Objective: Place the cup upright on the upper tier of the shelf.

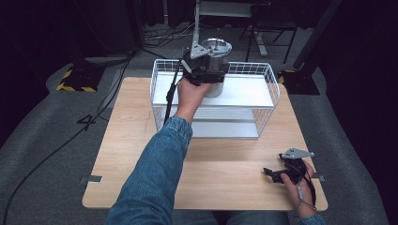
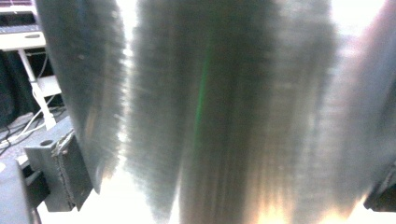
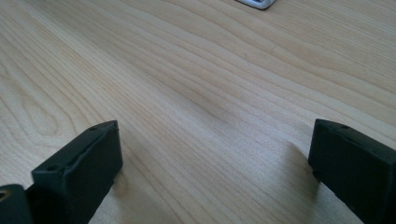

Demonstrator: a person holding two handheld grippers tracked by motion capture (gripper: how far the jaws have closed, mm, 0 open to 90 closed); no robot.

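A brushed silver pot (image 1: 217,61), white wire rack (image 1: 263,101), pale wood-grain table (image 1: 126,140), black tongs (image 3: 210,158).

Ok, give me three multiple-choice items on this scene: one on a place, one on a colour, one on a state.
1. Where is the steel pot?
A. at the wire rack's top shelf
B. on the floor
C. on the table's near edge

2. What colour is the rack?
A. red
B. white
C. blue

3. How is the right gripper?
A. shut on a cup
B. open over bare table
C. holding the pot

Key: 1 A, the left gripper holds it at the shelf; 2 B, its wires look white; 3 B, its fingers stand apart.
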